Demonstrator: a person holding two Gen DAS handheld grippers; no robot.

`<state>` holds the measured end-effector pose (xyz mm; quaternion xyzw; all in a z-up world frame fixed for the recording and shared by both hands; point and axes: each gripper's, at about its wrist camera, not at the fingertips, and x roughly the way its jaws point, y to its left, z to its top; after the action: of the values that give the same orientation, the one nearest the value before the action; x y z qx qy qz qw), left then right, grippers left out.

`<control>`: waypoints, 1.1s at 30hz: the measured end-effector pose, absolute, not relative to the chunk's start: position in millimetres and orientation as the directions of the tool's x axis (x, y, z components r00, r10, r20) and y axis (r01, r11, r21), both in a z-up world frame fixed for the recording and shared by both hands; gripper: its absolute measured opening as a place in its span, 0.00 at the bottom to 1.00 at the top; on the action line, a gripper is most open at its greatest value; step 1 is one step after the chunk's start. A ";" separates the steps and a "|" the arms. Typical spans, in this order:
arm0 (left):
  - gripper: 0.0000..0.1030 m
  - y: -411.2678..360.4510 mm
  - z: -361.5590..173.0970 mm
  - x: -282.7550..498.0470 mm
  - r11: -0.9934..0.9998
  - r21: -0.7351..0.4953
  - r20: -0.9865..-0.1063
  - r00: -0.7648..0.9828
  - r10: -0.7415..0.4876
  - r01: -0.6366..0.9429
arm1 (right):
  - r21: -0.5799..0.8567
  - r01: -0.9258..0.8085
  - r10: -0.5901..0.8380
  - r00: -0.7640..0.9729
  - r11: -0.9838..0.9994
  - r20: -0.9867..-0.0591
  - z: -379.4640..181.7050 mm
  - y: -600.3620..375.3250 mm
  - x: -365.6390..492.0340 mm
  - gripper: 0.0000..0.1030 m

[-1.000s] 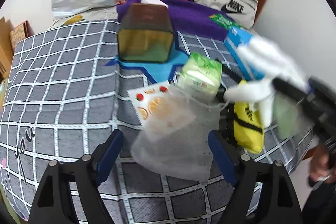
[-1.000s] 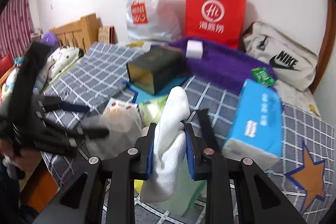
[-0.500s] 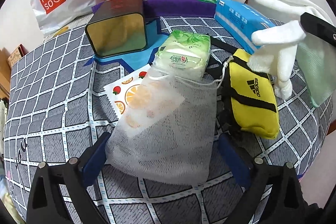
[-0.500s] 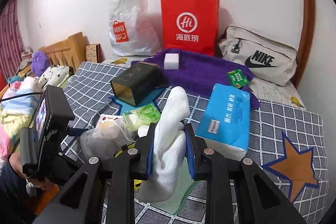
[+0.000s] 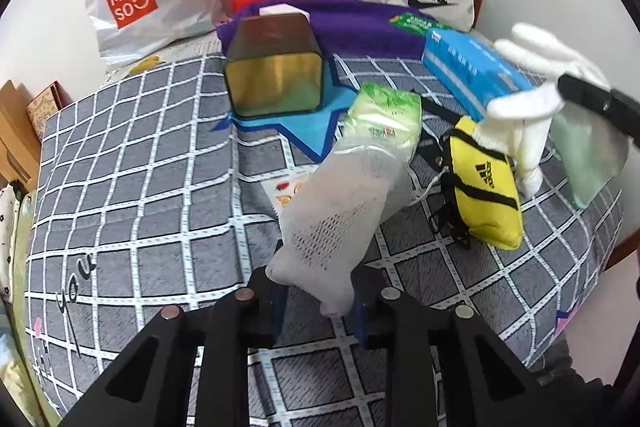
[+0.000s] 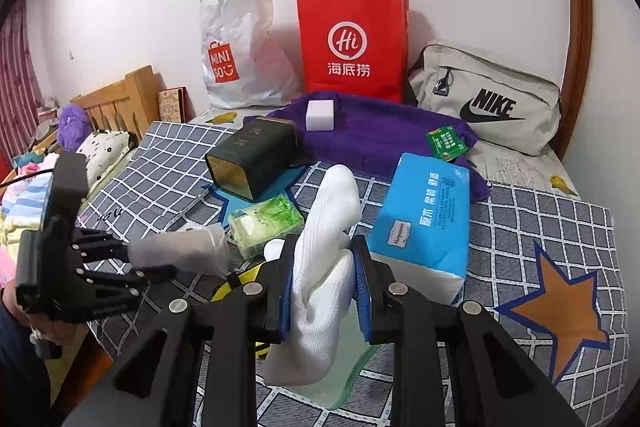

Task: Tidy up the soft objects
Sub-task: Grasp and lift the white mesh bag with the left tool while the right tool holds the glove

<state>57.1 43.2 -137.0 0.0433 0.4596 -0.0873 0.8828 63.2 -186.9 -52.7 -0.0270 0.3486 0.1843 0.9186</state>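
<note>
I read this as the bagging step. My left claw [image 5: 318, 301] is closing on the lower corner of the white mesh bag [image 5: 344, 203]; the fabric is bunched between its blue pads and the bag hangs stretched above the bed [image 5: 132, 167]. My right claw [image 6: 322, 287] is pinching the white glove [image 6: 324, 267] by its middle, with a pale green cloth [image 6: 352, 363] hanging behind and below it; I cannot tell whether the cloth is caught in the same pinch or only draped.

Taking the yellow pouch [image 5: 484, 187] as my mark: the mesh bag rises just to its left, the glove hangs just above its far right corner, and the green tissue pack [image 5: 382, 123] lies behind the bag's upper end, up and left of the pouch. The blue tissue box [image 5: 472, 71] sits beyond the pouch, and the dark tin [image 5: 274, 67] well off to its upper left.

My judgement is that the glove is meant for the mesh bag. The trouble is that I hold the bag by its closed bottom, and the drawstring mouth seems to face away, towards the tissue pack. So next I would need to find that mouth, get it spread, then bring the glove across the pouch and feed it in fingers first.
</note>
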 end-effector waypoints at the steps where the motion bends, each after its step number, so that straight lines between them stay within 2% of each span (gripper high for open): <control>1: 0.24 45.3 -134.0 55.9 0.981 -0.009 -0.815 0.567 -0.118 0.192 | 0.076 -0.359 0.319 0.688 0.930 -0.652 -53.1 -186.3 62.9 0.25; 7: 0.24 59.5 -111.6 50.5 0.966 -0.144 -0.774 0.584 -0.246 0.216 | 0.080 -0.356 0.319 0.686 0.931 -0.654 -52.8 -187.7 64.3 0.25; 14: 0.24 59.9 -91.9 52.7 0.945 -0.201 -0.728 0.606 -0.320 0.257 | 0.085 -0.360 0.322 0.675 0.929 -0.664 -55.9 -186.6 68.2 0.25; 18: 0.24 54.9 -111.5 69.9 0.976 -0.107 -0.793 0.576 -0.198 0.188 | 0.093 -0.354 0.321 0.668 0.931 -0.671 -59.5 -188.2 71.6 0.25; 20: 0.25 57.3 -125.8 74.8 0.970 -0.141 -0.808 0.544 -0.227 0.196 | 0.099 -0.353 0.324 0.665 0.930 -0.673 -61.4 -189.5 72.7 0.25; 23: 0.45 63.7 -140.2 77.5 0.974 -0.158 -0.829 0.514 -0.221 0.163 | 0.091 -0.351 0.315 0.660 0.932 -0.682 -64.3 -189.4 74.2 0.26; 24: 0.55 65.7 -143.4 77.1 0.976 -0.154 -0.834 0.509 -0.212 0.155 | 0.090 -0.351 0.313 0.658 0.932 -0.685 -65.2 -189.5 75.0 0.26; 27: 0.60 73.8 -145.4 74.0 0.971 -0.181 -0.830 0.506 -0.235 0.154 | 0.094 -0.349 0.314 0.652 0.933 -0.690 -68.5 -190.5 77.9 0.26; 29: 0.69 78.6 -144.0 73.4 0.971 -0.193 -0.826 0.511 -0.238 0.141 | 0.098 -0.346 0.313 0.647 0.933 -0.695 -71.3 -190.3 80.1 0.26; 33: 0.72 75.3 -141.4 73.6 0.962 -0.214 -0.819 0.506 -0.273 0.172 | 0.104 -0.349 0.315 0.631 0.931 -0.709 -78.2 -186.6 85.5 0.26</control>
<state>73.6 75.3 -141.4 -0.0523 0.4804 -0.1284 0.8660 85.5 -186.6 -78.2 -0.0216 0.3884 0.1838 0.9027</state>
